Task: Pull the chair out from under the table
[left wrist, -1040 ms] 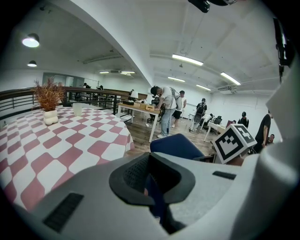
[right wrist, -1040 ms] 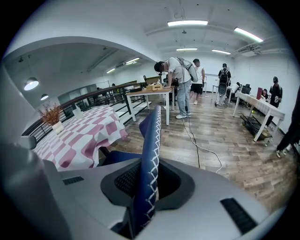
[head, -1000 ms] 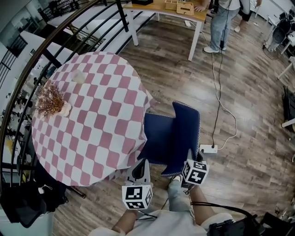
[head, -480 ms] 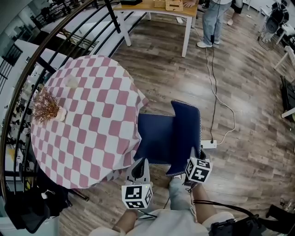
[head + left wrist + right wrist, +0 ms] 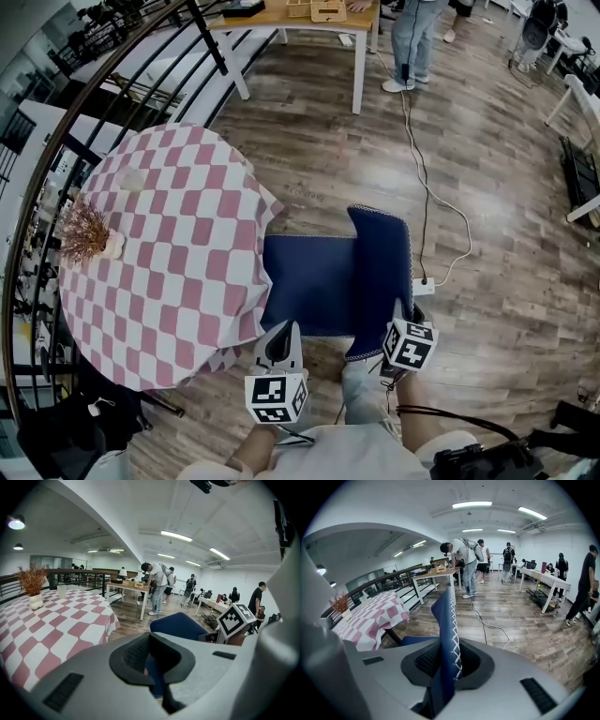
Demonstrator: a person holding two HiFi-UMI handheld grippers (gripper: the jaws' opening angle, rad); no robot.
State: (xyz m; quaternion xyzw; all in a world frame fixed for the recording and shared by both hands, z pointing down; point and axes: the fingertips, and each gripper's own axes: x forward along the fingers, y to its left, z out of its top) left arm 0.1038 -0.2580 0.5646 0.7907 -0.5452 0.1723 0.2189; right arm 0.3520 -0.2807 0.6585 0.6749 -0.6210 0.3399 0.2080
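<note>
A blue chair (image 5: 309,281) stands beside the round table (image 5: 169,253) with its pink-and-white checked cloth; most of the seat shows outside the cloth's edge. The upright backrest (image 5: 380,272) is on the side away from the table. My right gripper (image 5: 400,321) is shut on the backrest's near edge, and its white-stitched rim (image 5: 451,634) runs between the jaws. My left gripper (image 5: 281,337) sits at the seat's near corner by the table, with blue seat fabric (image 5: 154,674) pinched between its jaws.
A dried-flower vase (image 5: 84,230) stands on the table's far left. A dark curved railing (image 5: 56,141) runs behind the table. A power strip with a cable (image 5: 422,286) lies on the wood floor right of the chair. A wooden table (image 5: 309,14) and standing people (image 5: 412,37) are at the back.
The chair has slid out from under the table, so more of its seat shows. Both grippers moved with it and kept their hold.
</note>
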